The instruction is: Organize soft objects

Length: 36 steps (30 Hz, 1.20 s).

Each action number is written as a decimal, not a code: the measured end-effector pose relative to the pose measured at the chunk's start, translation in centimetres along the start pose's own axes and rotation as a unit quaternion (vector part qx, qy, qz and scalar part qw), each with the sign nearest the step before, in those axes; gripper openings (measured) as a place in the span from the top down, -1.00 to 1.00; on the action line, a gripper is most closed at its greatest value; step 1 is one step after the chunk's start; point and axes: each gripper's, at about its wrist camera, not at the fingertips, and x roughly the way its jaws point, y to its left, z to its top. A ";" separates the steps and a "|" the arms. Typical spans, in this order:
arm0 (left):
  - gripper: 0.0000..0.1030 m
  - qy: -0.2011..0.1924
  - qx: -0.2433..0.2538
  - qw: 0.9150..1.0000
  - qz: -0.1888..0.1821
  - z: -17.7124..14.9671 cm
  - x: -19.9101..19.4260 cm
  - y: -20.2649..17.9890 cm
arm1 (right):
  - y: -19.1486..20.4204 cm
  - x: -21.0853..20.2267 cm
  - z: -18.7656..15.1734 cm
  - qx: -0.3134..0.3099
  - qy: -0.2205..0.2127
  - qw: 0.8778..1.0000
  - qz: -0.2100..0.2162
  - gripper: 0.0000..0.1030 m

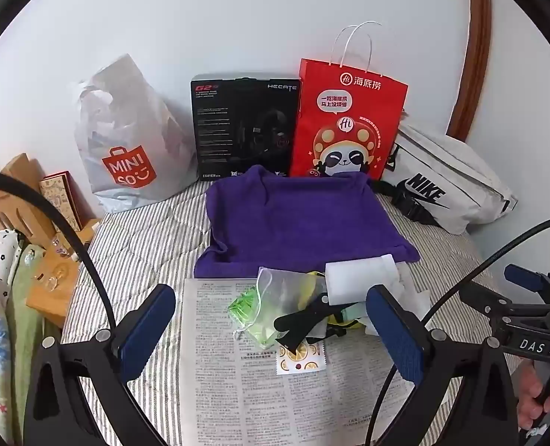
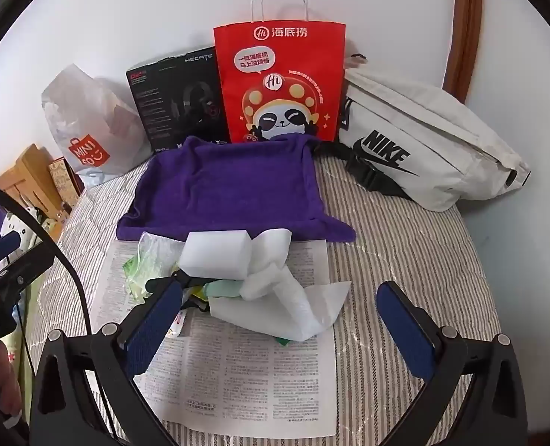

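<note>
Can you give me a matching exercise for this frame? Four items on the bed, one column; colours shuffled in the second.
Items:
1. towel
2. paper bag with panda
3. Nike waist bag
4. headset box

Colours:
A. red
B. black
C. purple
D. off-white

Pairs: 1-C, 2-A, 3-D, 4-B

Black frames, blue-padded fingers (image 1: pixel 148 319)
</note>
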 end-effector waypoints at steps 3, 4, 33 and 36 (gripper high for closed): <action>-1.00 0.004 -0.003 1.000 0.007 -0.1 -0.2 -0.1 | 0.1 -0.4 0.1 0.000 -0.011 1.000 -0.002 -1.00; -1.00 0.005 -0.002 1.000 0.012 -0.1 -0.2 -0.2 | 0.1 -0.6 0.1 -0.001 -0.012 1.000 -0.003 -1.00; -1.00 0.003 0.000 1.000 0.000 -0.7 -0.8 0.2 | 0.2 -2.5 0.0 -0.001 -0.018 1.000 -0.007 -1.00; -1.00 0.004 -0.001 1.000 0.001 -0.7 -0.9 0.3 | 0.2 -2.6 -0.1 -0.001 -0.018 1.000 -0.006 -1.00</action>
